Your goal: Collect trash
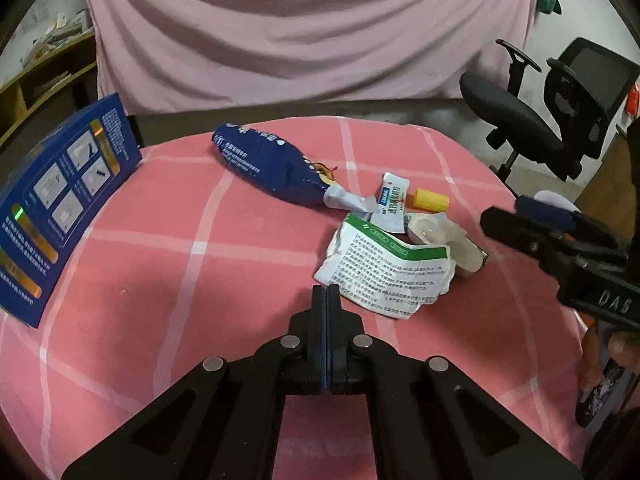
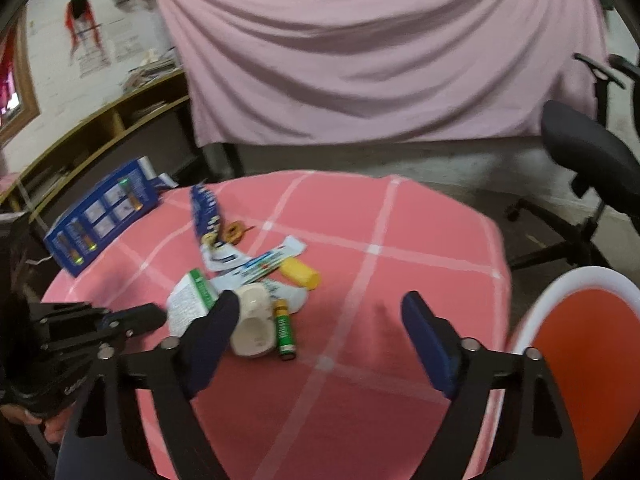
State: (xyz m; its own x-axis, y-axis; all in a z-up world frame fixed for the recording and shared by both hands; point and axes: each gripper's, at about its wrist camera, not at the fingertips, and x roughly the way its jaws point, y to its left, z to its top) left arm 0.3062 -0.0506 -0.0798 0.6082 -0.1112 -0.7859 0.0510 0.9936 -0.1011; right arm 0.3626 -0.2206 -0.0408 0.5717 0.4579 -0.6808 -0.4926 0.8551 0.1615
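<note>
The trash is not collected yet: a blue wrapper (image 1: 268, 164), a crumpled leaflet (image 1: 384, 268), a yellow cap (image 1: 431, 199), a white cup (image 2: 252, 326) and a small green bottle (image 2: 285, 332) lie together in the middle of the desk (image 1: 160, 264). The left gripper (image 1: 326, 294) is clenched on nothing, near the leaflet. The right gripper (image 2: 316, 316) is spread wide, empty, with its left finger just beside the cup. An orange bin (image 2: 584, 344) waits at the right.

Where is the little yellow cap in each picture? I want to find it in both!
Left wrist view: the yellow cap lies right of centre, at the far side of the trash pile, right of the white sachet.
Right wrist view: the yellow cap lies just left of centre, at the right edge of the pile.
Shared landmark: the blue box standing at the table's left edge.
</note>
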